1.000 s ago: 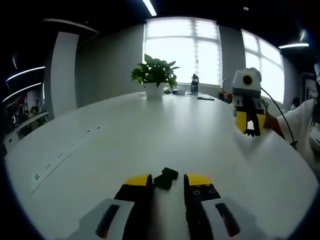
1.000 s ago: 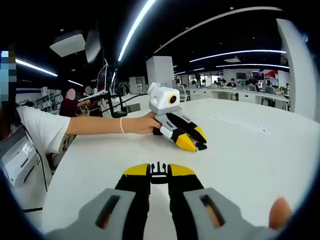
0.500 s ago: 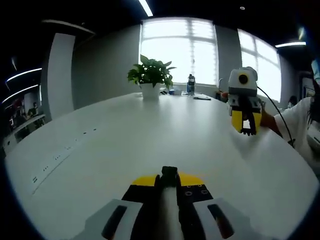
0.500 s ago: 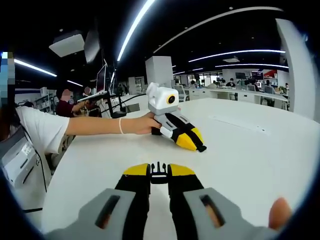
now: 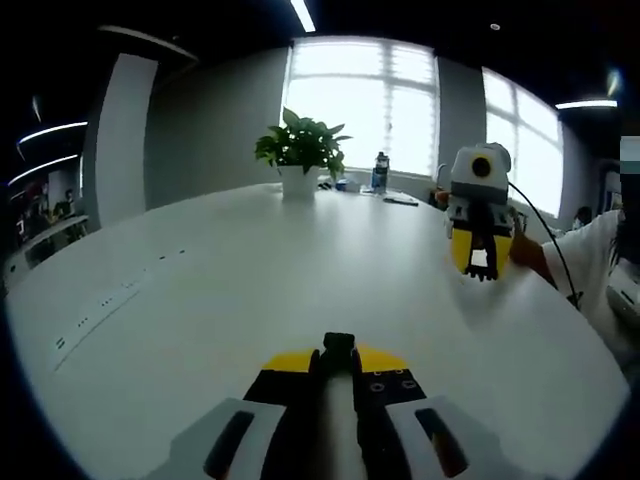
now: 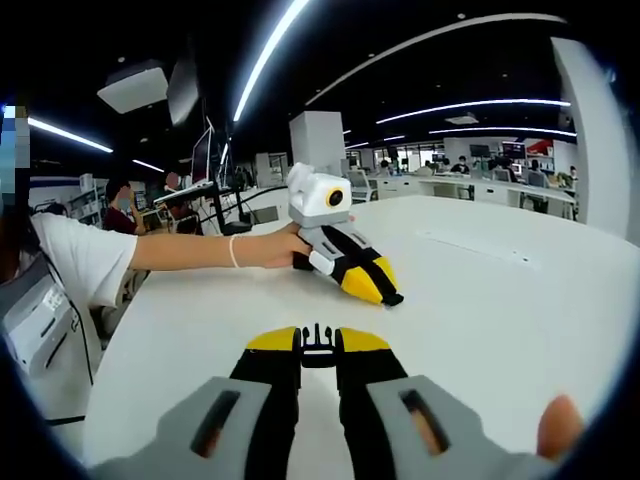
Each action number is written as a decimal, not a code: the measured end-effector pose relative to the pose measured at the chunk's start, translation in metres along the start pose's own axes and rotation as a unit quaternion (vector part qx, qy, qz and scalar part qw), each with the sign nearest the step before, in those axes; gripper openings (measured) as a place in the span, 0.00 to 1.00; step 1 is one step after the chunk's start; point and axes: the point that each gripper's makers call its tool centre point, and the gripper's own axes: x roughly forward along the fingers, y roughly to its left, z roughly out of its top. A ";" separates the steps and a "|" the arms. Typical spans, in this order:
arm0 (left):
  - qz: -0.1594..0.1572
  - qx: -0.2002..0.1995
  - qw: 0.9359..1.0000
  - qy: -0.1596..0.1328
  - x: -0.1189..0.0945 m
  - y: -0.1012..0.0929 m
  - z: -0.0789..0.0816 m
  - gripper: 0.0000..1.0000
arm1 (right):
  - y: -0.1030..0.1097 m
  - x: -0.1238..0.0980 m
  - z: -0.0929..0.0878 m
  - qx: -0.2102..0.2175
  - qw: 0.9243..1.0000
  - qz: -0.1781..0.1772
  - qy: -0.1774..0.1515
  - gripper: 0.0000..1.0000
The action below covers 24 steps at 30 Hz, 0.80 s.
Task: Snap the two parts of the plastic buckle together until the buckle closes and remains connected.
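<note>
Left gripper [image 5: 338,362]: I see jaws narrow, pinching 1 black buckle part [image 5: 339,350].
Right gripper [image 6: 318,345]: narrow, clamping the pronged buckle part [image 6: 318,335].
Table [image 5: 250,260]: white.

Blown-out windows [image 5: 365,100] — dim, fisheye-warped edges

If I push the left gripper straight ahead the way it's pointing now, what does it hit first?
Probably nothing soon. The left gripper, shut on a black buckle piece, points across bare white table. The right gripper sits off to the right of that line, and the potted plant stands far off left of it. Depth is unclear.
</note>
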 end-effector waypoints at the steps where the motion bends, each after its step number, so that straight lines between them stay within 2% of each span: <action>1: 0.000 0.001 1.000 0.000 -0.001 -0.002 0.000 0.12 | 0.000 0.000 0.000 0.000 1.000 0.000 0.000 0.13; 10: -0.006 -0.013 1.000 -0.008 -0.020 -0.030 -0.002 0.12 | 0.001 0.004 -0.005 0.001 1.000 0.007 0.009 0.13; 15: -0.003 -0.003 1.000 0.011 -0.040 -0.053 -0.010 0.12 | 0.007 0.007 -0.007 -0.005 1.000 0.015 0.016 0.13; 19: -0.018 -0.013 1.000 0.000 -0.055 -0.075 -0.009 0.12 | 0.013 0.012 -0.010 -0.009 0.999 0.024 0.023 0.13; 24: -0.015 -0.012 1.000 -0.007 -0.067 -0.087 -0.012 0.12 | 0.016 0.016 -0.016 -0.012 0.999 0.032 0.035 0.13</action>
